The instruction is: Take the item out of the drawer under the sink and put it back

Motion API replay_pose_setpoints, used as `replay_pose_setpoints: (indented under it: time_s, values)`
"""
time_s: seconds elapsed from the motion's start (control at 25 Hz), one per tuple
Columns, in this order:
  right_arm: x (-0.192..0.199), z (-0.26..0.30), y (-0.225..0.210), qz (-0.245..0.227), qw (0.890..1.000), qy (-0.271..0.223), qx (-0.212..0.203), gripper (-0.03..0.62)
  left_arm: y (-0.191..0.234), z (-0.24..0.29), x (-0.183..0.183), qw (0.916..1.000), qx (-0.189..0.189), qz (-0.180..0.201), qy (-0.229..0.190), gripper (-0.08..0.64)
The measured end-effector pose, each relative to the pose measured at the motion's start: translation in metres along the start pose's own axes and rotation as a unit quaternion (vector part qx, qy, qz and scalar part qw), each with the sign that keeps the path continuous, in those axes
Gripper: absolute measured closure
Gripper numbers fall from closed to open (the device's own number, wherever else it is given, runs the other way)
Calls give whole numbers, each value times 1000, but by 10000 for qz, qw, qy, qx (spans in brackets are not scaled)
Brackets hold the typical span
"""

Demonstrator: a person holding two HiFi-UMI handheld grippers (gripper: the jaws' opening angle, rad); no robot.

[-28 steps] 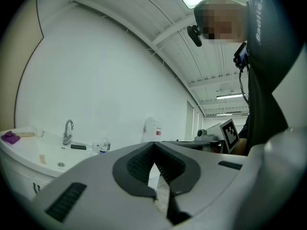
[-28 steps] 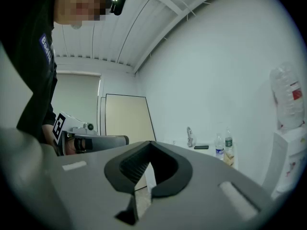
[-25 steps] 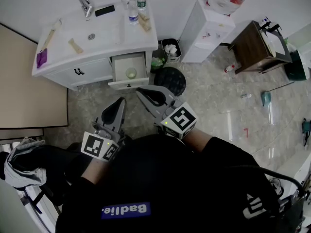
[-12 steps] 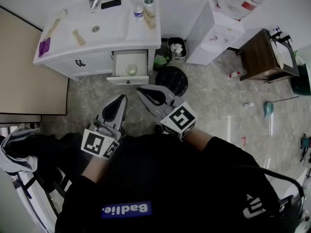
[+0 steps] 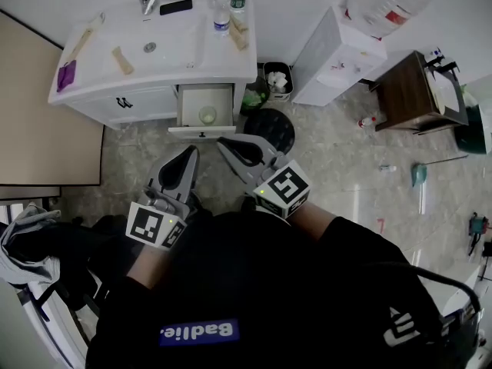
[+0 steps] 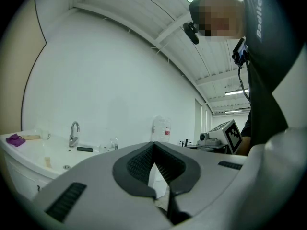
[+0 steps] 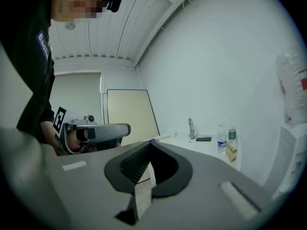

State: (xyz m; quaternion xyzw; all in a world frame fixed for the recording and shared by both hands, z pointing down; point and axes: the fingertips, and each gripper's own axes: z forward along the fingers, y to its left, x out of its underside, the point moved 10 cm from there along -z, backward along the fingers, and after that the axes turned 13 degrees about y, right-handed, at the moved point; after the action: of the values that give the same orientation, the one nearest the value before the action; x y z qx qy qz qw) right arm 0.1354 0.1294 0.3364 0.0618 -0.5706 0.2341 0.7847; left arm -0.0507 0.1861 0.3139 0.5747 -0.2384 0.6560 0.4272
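Note:
The white sink cabinet (image 5: 115, 102) stands ahead, and its right-hand drawer (image 5: 204, 127) is pulled open. A small pale round item (image 5: 207, 114) lies inside the drawer. My left gripper (image 5: 187, 157) and right gripper (image 5: 224, 144) are held close to my body, well short of the drawer, above the floor. Both are shut with nothing between the jaws. In the left gripper view the left gripper (image 6: 153, 145) has its pads meeting, with the faucet (image 6: 73, 134) far off. In the right gripper view the right gripper (image 7: 149, 146) is likewise closed and empty.
On the sink top are a black phone (image 5: 176, 6), two water bottles (image 5: 221, 21) and a purple cloth (image 5: 66, 75). A black round bin (image 5: 269, 127) and a small waste bin (image 5: 276, 79) stand right of the drawer. A white cabinet (image 5: 338, 52) carries a water jug.
The head view has drifted a little, so the sink cabinet sits slightly higher in it. Both grippers stay shut and in nearly the same place in front of my body.

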Motion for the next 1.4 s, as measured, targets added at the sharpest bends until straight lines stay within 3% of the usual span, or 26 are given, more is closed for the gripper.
replay_pose_setpoints:
  time_s: [0.6,1.12,1.4]
  values:
    - [-29,73,15,55,9985,47,542,597,91,-17,-12,9979,637,147,-15,563]
    - [-43,96,28,111,9958,93,904,597,119,-27,-18,9940,1065,203,-105,563]
    - [-39,100,26,241,9941,85,1057,597,132,-26,-15,9941,1080,29,18,563]
